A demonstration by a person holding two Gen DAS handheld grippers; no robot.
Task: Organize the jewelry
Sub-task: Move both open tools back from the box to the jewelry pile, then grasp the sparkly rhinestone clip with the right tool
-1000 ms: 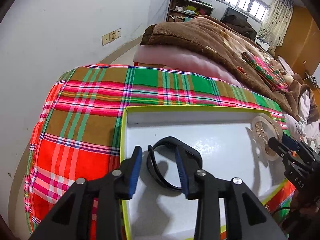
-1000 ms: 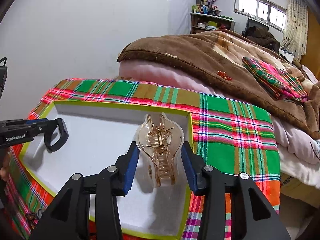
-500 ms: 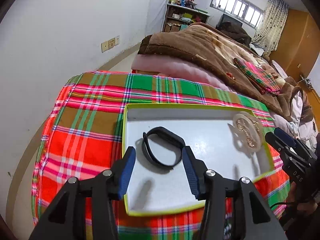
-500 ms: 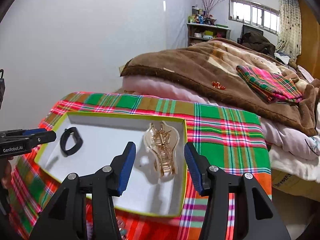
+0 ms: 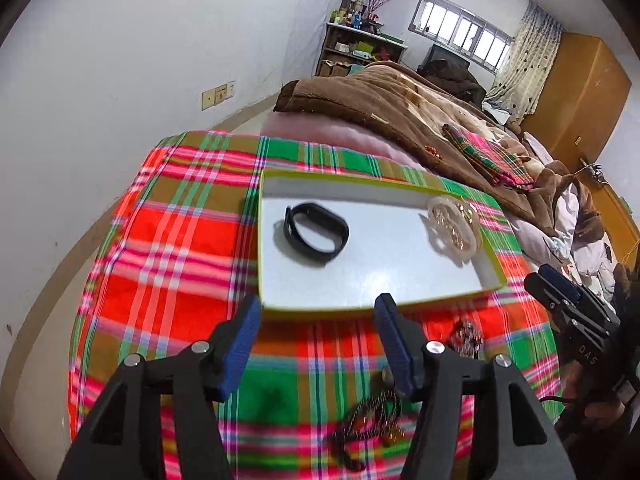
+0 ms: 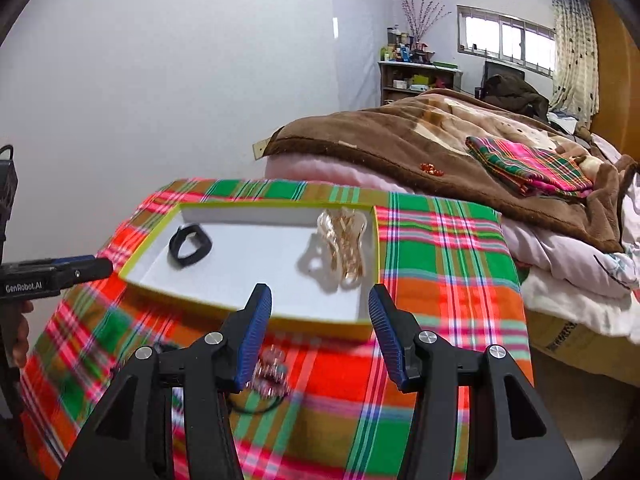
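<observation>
Jewelry: black bracelet (image 5: 316, 233) and gold hair claw (image 6: 344, 242) lie in tray (image 5: 360, 306) | beaded pieces (image 5: 370, 420) wait on plaid cloth (image 5: 172, 248) | left gripper (image 5: 318, 344), right gripper (image 6: 320, 332) gape wide, holding nothing | roughly halfway.

Both grippers, left (image 5: 318, 344) and right (image 6: 320, 334), are built of black angular arms, with ribbed blue pads (image 5: 240, 344) fitted inside each fingertip. Silver round screws are set at the joints. "GenRobot.AI" is printed in white on the left gripper's side.
</observation>
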